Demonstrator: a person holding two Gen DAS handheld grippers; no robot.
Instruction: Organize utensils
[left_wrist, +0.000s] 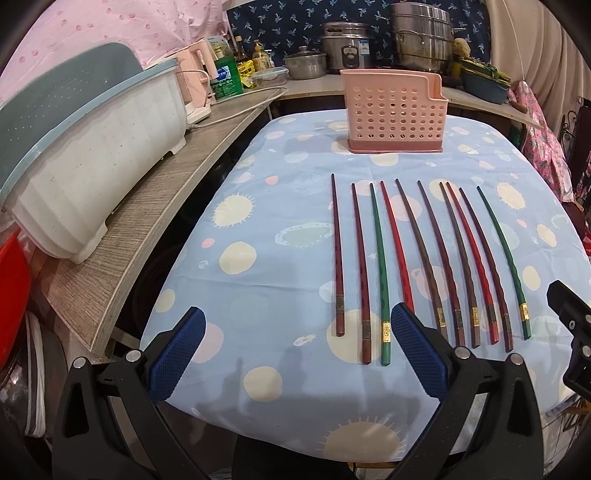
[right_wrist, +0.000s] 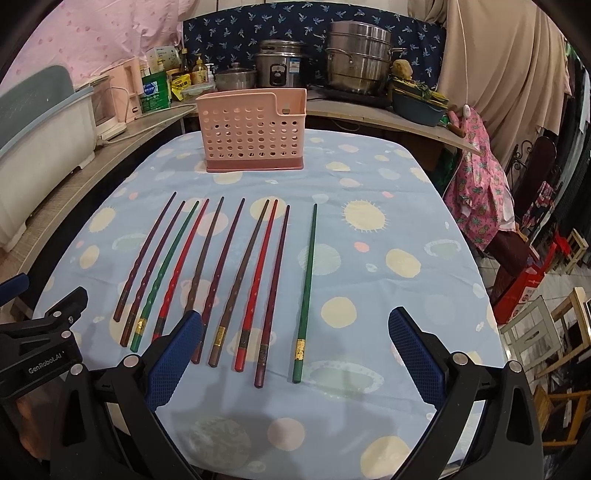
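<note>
Several chopsticks (left_wrist: 424, 258) in brown, red and green lie side by side on the blue patterned tablecloth (left_wrist: 258, 280), tips pointing away. A pink perforated utensil holder (left_wrist: 393, 110) stands upright beyond them. My left gripper (left_wrist: 295, 332) hovers open over the near left end of the row, nothing between its blue pads. In the right wrist view the chopsticks (right_wrist: 221, 277) spread to the left, with one green chopstick (right_wrist: 306, 291) apart on the right. My right gripper (right_wrist: 295, 336) is open above the near ends, empty. The holder (right_wrist: 253, 133) stands at the far side.
A white dish rack (left_wrist: 96, 155) sits on a wooden shelf (left_wrist: 155, 206) to the left. Pots (left_wrist: 421, 37), a rice cooker (right_wrist: 280, 68) and bottles crowd the back counter. A chair with pink cloth (right_wrist: 480, 177) stands right of the table.
</note>
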